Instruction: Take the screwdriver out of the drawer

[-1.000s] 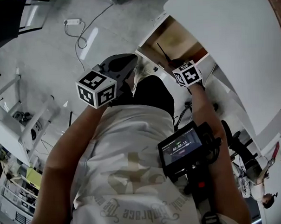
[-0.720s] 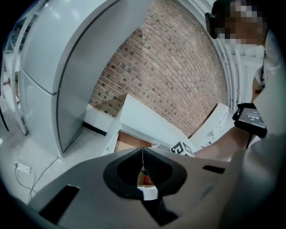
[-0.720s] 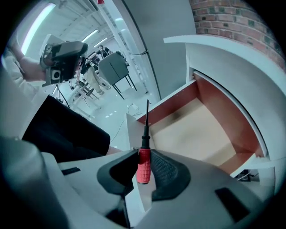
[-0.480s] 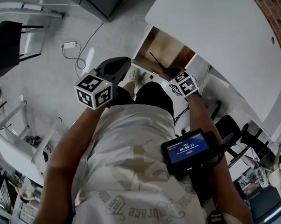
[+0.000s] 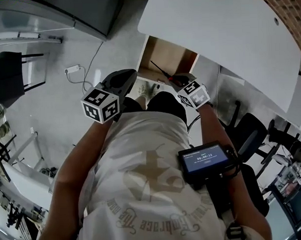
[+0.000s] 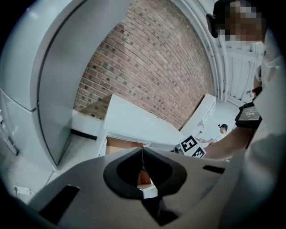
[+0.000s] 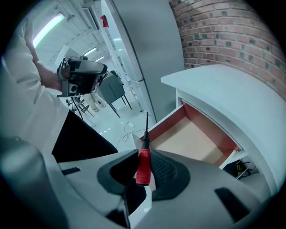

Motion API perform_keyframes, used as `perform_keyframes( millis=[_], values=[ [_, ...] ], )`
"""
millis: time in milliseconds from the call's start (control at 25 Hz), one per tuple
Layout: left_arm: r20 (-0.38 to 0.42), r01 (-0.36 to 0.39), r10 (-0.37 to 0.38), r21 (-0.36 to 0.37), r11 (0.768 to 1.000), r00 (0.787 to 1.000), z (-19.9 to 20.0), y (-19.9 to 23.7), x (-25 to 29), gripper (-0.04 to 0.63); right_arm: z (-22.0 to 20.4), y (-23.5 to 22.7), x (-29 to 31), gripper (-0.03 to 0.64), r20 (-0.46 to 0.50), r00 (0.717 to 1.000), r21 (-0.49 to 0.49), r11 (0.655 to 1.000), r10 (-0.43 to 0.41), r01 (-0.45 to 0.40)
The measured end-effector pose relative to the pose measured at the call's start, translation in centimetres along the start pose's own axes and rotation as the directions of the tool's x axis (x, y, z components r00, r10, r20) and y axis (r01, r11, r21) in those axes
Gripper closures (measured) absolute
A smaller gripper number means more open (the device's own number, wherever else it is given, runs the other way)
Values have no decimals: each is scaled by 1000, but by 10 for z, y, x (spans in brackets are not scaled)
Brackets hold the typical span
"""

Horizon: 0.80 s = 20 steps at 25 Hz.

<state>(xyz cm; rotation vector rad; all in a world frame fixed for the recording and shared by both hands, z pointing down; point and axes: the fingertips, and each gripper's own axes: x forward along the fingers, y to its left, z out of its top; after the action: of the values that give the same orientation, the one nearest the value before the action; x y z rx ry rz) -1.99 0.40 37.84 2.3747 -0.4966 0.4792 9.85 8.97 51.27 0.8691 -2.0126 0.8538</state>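
Right gripper (image 7: 145,157): jaws are clamping the red handle of the screwdriver (image 7: 143,166). The handle is sitting between the two dark pads, its butt end toward the camera. The long axis is running roughly along the jaws' own line, and the thin black shaft is sticking out past the jaw tips, pointing away from the gripper. In the right gripper view the tip is showing against the front rim of the open drawer (image 7: 192,141) and the floor beyond. In the head view the shaft is slanting to the upper left across the drawer opening, with the handle end lying nearest the person. The drawer is standing pulled out from under the white worktop (image 7: 232,89), and its wooden bottom is showing bare.

Left gripper (image 6: 143,154): jaws are pressing together at the tips, gripping nothing. It is hanging well apart from the drawer, off to the left of the person's knees.
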Motion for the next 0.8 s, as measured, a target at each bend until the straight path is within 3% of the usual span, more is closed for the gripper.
perform_keyframes(
  millis=[240, 320, 520, 800],
  values=[
    [-30, 30, -29, 30, 999, 999, -2, -6, 12, 572, -5, -12, -3, 537, 56, 996, 27, 997, -67, 66],
    [-39, 38, -36, 41, 998, 999, -3, -10, 16, 572, -8, -23, -4, 594, 73, 991, 46, 993, -110, 107],
    [-42, 46, -45, 44, 998, 998, -3, -11, 17, 572, -4, -36, -15, 595, 108, 979, 100, 982, -173, 163],
    [-21, 58, -57, 29, 998, 998, -4, -6, 23, 572, -25, -45, -25, 594, 65, 976, 120, 973, -206, 197]
  ],
)
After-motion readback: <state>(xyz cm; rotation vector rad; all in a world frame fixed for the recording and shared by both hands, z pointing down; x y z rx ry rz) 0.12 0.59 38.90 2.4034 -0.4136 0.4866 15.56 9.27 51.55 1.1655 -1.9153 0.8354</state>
